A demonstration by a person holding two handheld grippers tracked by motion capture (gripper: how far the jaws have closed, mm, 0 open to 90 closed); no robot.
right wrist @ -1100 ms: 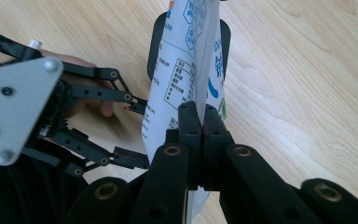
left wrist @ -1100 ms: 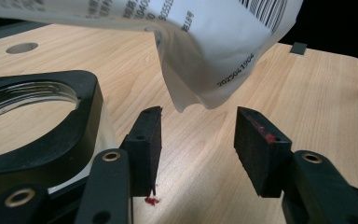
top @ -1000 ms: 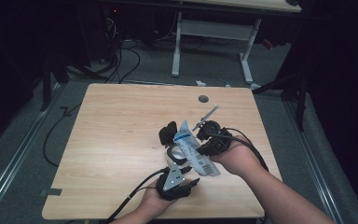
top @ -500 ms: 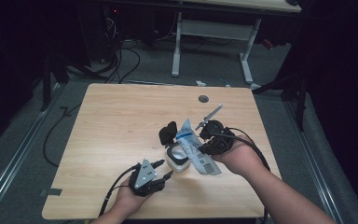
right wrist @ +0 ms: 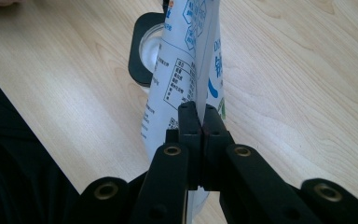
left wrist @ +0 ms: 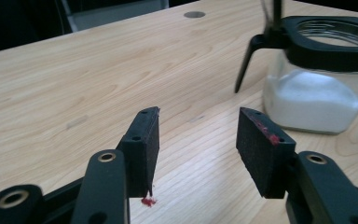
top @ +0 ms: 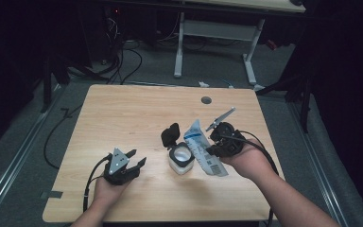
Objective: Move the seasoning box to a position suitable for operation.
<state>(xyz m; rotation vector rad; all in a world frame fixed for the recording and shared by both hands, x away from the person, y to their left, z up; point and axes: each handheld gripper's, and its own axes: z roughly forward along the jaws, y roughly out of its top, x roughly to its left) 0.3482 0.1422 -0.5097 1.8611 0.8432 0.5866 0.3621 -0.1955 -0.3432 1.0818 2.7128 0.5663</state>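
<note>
A white pouch (top: 203, 149) with blue print hangs tilted above the worktop (top: 123, 118), right of its centre, its lower end pinched flat between the closed jaws of the right gripper (right wrist: 200, 128). Its upper end leans over a small clear jar (top: 181, 160) with white powder at the bottom, which stands on the worktop just beside it, toward the near edge. The jar's black flip lid (top: 170, 135) stands open on the far side. The left gripper (left wrist: 198, 140) sits near the near left corner, well apart from the jar, jaws spread wide and holding nothing.
</note>
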